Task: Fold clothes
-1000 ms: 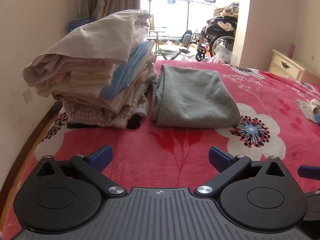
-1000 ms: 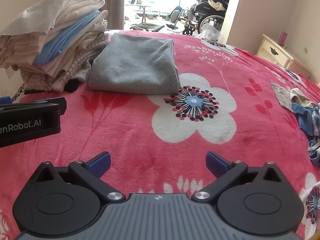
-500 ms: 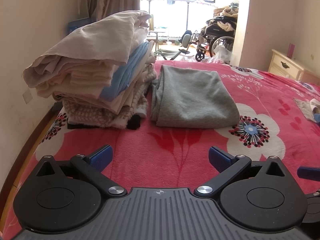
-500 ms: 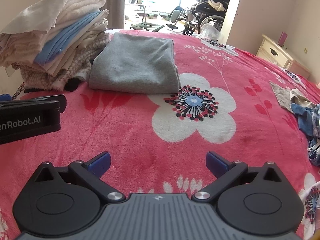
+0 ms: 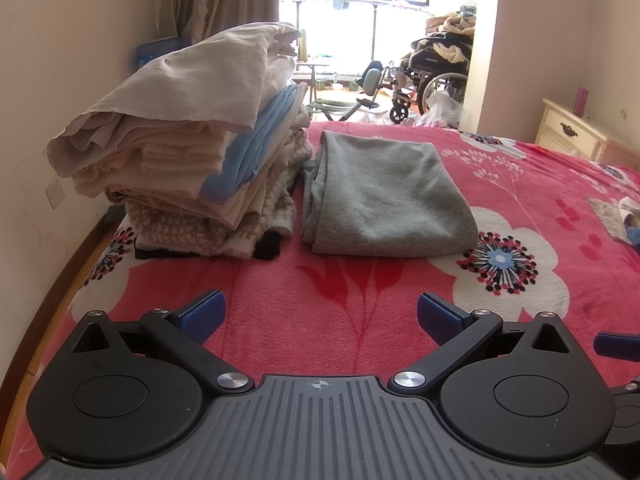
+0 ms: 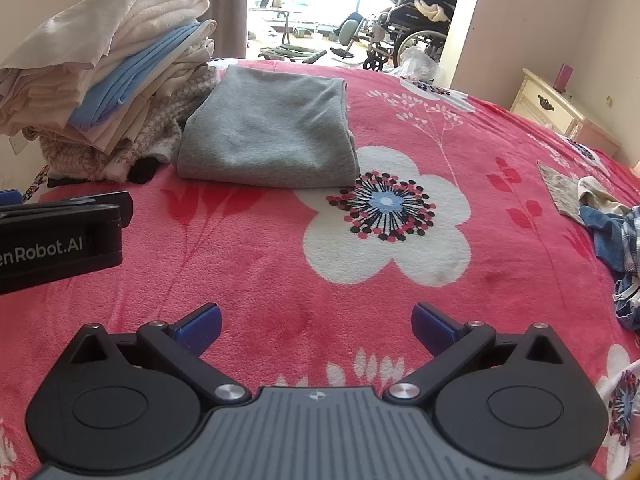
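A folded grey garment (image 5: 384, 196) (image 6: 268, 128) lies flat on the pink flowered bed cover (image 5: 340, 292) (image 6: 400, 272). To its left stands a tall stack of folded clothes (image 5: 192, 148) (image 6: 108, 76) in cream, light blue and houndstooth. My left gripper (image 5: 320, 316) is open and empty, low over the cover, short of the grey garment. My right gripper (image 6: 316, 322) is open and empty, further right. The left gripper's body (image 6: 60, 244) shows at the left of the right wrist view. Loose unfolded clothes (image 6: 608, 232) lie at the right.
A wall (image 5: 48, 80) runs close along the bed's left edge. A cream nightstand (image 5: 576, 136) (image 6: 560, 108) stands at the far right. A wheelchair (image 5: 440, 76) and folded frames stand beyond the bed's far end by the window.
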{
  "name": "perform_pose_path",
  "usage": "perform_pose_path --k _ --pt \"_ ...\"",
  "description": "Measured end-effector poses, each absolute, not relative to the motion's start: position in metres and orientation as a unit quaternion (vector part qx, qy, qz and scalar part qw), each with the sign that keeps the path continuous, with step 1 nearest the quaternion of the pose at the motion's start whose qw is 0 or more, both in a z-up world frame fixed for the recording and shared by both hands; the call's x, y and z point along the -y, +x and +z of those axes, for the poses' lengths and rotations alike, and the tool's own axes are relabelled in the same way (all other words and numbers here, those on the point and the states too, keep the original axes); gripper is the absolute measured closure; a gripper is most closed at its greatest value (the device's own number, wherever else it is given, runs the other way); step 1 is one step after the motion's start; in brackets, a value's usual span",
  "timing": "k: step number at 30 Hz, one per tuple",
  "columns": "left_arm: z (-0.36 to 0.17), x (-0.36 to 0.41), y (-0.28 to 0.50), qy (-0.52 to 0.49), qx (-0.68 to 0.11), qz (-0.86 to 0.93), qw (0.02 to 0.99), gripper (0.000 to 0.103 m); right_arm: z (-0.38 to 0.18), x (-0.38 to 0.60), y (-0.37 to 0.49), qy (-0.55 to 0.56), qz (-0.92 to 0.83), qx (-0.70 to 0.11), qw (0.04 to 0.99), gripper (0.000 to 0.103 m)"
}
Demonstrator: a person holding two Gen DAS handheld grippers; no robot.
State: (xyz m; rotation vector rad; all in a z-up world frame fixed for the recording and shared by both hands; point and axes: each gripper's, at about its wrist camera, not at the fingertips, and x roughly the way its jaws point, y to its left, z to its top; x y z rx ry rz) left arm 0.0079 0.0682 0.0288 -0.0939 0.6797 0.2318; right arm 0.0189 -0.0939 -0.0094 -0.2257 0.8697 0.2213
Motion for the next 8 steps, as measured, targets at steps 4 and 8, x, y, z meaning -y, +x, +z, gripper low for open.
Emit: perform_pose_path --k 4,8 --pt "0.0287 -0.0676 0.0081 -0.046 -0.333 0.114 0.935 0.0 -0.01 0.094 0.0191 -0.108 0.106 -0.422 0.894 0.0" --pt "0.0285 -0.0669 0.0085 -0.046 -0.333 0.115 0.935 0.0 -0.0107 0.0941 0.0194 -0.108 0.105 -0.423 0.893 0.0"
